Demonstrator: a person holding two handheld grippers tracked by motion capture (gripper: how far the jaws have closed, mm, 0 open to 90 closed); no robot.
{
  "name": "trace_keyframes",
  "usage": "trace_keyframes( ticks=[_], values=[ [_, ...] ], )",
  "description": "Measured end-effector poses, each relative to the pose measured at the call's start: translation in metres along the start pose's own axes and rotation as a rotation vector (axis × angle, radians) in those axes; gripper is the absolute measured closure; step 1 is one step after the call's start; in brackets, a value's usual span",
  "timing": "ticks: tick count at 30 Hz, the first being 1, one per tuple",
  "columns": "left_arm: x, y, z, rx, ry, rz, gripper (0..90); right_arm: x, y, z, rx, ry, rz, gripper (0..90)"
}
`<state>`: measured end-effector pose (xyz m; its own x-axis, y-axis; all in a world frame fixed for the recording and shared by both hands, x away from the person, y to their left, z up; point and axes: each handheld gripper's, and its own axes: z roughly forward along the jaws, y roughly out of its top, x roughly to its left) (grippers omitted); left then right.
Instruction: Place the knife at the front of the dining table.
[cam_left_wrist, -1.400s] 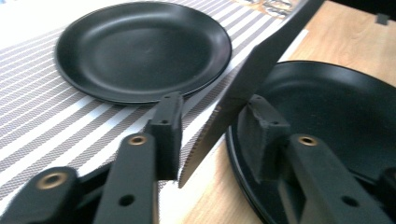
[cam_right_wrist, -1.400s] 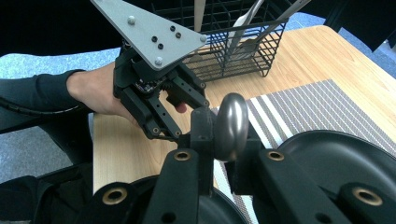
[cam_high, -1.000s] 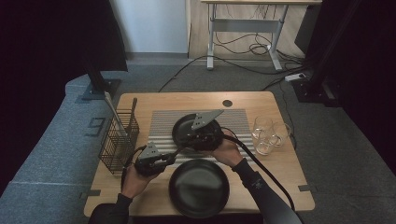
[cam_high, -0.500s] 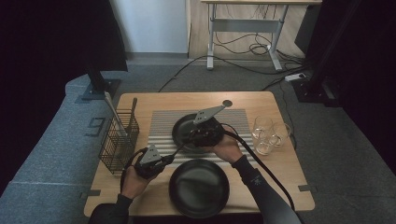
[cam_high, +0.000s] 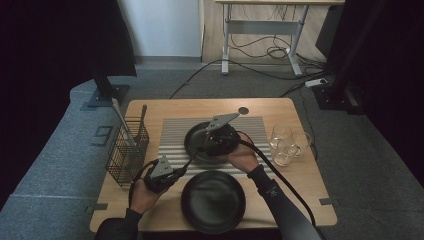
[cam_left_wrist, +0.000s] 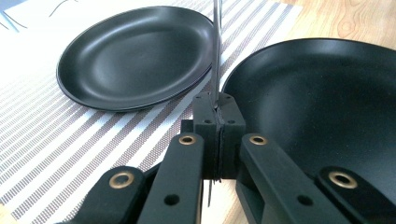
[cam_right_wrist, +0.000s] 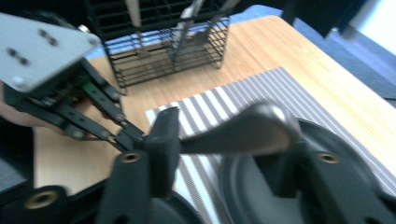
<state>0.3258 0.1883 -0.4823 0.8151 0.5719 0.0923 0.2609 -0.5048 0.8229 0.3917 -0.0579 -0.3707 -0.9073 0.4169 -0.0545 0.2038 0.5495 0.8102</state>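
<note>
left gripper view: left tongs (cam_left_wrist: 218, 122) pinch a thin utensil handle (cam_left_wrist: 216, 51) between two black plates (cam_left_wrist: 135, 56) on the desk (cam_high: 150, 112); right tongs (cam_right_wrist: 219, 154), just opening and spread, straddle what is probably its spoon bowl (cam_right_wrist: 247, 128). keep the left pinch firm while the right withdraws.
</note>
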Motion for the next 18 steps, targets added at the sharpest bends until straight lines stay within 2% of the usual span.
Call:
trace_keyframes(
  ticks=[6,8,13,18],
  values=[
    [0.001,-0.001,-0.001,0.005,-0.001,-0.011,89.5,-0.002,-0.001,0.004,-0.046,-0.054,0.067,36.7],
    [0.000,-0.001,0.000,0.011,0.000,-0.007,89.4,-0.002,-0.001,0.007,-0.052,-0.082,0.073,34.6],
    [0.000,-0.001,-0.001,0.009,0.001,-0.012,89.5,-0.004,-0.004,0.011,-0.033,-0.129,0.070,32.4],
    [0.001,0.000,-0.003,-0.008,0.004,-0.020,89.4,-0.010,-0.008,0.012,-0.021,-0.156,0.091,32.4]
  ],
)
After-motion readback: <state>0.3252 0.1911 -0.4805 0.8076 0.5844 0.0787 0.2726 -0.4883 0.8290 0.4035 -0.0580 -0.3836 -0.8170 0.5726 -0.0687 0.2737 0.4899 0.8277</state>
